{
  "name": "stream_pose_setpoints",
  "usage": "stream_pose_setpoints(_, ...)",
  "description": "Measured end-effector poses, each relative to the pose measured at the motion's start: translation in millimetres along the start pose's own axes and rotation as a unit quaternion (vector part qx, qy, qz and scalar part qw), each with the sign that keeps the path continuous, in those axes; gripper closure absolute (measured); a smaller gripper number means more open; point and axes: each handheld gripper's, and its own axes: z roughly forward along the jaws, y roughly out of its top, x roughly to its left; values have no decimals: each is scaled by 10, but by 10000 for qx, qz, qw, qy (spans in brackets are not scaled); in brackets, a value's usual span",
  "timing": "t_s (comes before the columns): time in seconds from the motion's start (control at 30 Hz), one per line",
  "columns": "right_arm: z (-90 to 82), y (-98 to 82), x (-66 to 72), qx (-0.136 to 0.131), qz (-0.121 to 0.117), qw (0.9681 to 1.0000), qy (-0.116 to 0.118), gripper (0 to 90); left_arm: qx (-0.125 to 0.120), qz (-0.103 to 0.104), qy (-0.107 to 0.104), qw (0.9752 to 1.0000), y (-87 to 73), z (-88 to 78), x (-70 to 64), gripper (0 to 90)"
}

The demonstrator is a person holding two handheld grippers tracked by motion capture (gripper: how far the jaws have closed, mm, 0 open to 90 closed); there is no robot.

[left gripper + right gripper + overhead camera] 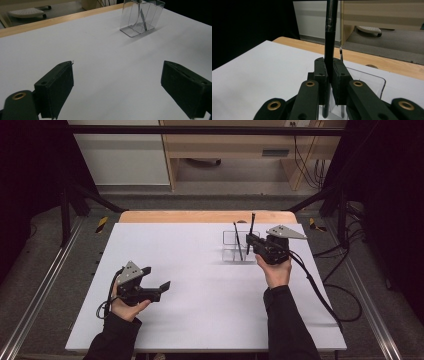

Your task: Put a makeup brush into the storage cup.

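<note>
A clear plastic holder (231, 246) with several compartments stands on the white board (200, 290) at the back right. A thin black pen (237, 240) leans inside it. My right gripper (251, 243) hovers at the holder's right side, shut on a second black pen (251, 227) held upright, its lower end dipping into the holder. In the right gripper view the jaws (329, 67) clamp that pen (330, 37) over the holder's rim (372, 77). My left gripper (157, 277) rests open near the board's left front; in its own view the jaws (117, 85) stand wide apart, the holder (141, 17) far ahead.
The board lies on a wooden table (200, 216) whose edge shows behind it. A cable (320, 295) trails from my right gripper across the board's right side. Beyond the table are a wooden cabinet (250, 145) and floor cables (350, 245).
</note>
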Motion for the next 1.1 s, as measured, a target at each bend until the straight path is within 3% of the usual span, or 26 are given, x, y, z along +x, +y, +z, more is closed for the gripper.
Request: stream_pose_setpoints(1.1, 455, 197, -249, 23, 237, 9992, -332, 837, 71, 20, -1, 10000, 16, 0, 28, 98)
